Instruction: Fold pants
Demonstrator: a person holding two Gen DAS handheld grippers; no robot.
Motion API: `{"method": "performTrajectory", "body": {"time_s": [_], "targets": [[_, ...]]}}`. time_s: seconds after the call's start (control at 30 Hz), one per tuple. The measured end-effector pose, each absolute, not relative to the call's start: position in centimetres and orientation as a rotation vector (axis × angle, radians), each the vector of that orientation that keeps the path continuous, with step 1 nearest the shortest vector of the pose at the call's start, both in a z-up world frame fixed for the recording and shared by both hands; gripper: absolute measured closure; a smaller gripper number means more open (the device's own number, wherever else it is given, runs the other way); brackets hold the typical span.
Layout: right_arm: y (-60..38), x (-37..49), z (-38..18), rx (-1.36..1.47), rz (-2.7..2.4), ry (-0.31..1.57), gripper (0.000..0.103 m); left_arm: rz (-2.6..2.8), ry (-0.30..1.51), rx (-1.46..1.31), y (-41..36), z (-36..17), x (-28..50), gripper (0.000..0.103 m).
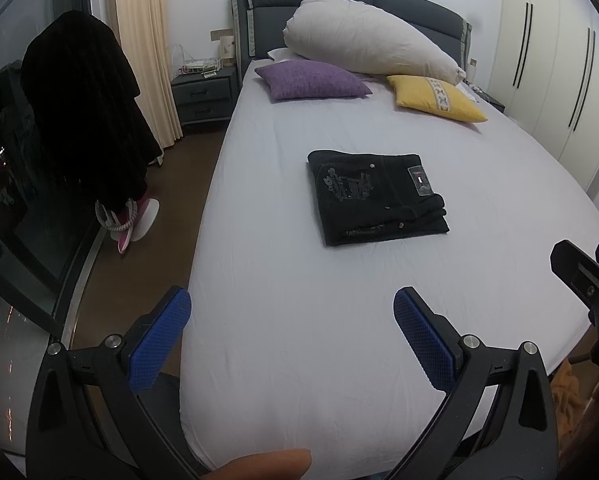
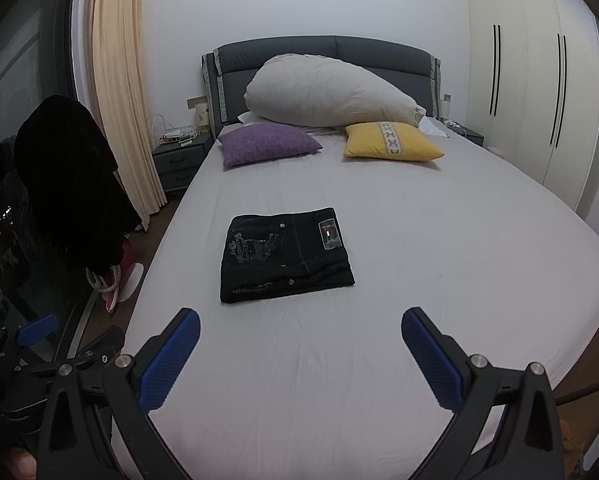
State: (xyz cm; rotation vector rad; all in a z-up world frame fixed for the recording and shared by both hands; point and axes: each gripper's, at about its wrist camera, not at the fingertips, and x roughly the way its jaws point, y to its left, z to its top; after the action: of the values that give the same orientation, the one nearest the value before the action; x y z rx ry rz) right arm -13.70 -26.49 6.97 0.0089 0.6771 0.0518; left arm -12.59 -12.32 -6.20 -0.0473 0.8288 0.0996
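Observation:
Black pants [image 1: 375, 196] lie folded into a compact rectangle in the middle of the white bed [image 1: 299, 320], back pocket print and label facing up. They also show in the right wrist view [image 2: 285, 254]. My left gripper [image 1: 291, 312] is open and empty, held above the foot of the bed, well short of the pants. My right gripper [image 2: 299, 332] is open and empty, also above the foot of the bed, apart from the pants. The right gripper's tip shows at the right edge of the left wrist view [image 1: 583, 272].
A purple cushion [image 2: 267, 144], a yellow cushion [image 2: 391, 142] and a large white pillow [image 2: 327, 92] lie at the headboard. A nightstand [image 2: 179, 160], a curtain and a dark garment on a stand [image 2: 67, 184] are left of the bed. Wardrobes [image 2: 539, 100] stand on the right.

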Motion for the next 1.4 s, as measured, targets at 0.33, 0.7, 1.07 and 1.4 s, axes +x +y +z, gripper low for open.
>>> {"method": "performTrajectory", "body": {"time_s": [0.33, 0.7, 1.07, 1.4], "targets": [[-26.2, -13.6, 6.6, 0.007, 0.056, 0.691, 0.000, 0.103, 0.832, -0.052, -12.5, -6.9, -12.5, 0.000], [-26.0, -13.6, 6.5, 0.005, 0.060, 0.696, 0.000, 0.105, 0.835, -0.055, -12.6, -7.1, -12.6, 0.000], [-25.8, -13.9, 6.0, 0.003, 0.063, 0.700, 0.000, 0.106, 0.836, -0.055, -12.6, -7.2, -12.7, 0.000], [-25.7, -13.9, 5.8, 0.000, 0.064, 0.703, 0.000, 0.108, 0.839, -0.057, -12.6, -7.6, -12.7, 0.000]]}}
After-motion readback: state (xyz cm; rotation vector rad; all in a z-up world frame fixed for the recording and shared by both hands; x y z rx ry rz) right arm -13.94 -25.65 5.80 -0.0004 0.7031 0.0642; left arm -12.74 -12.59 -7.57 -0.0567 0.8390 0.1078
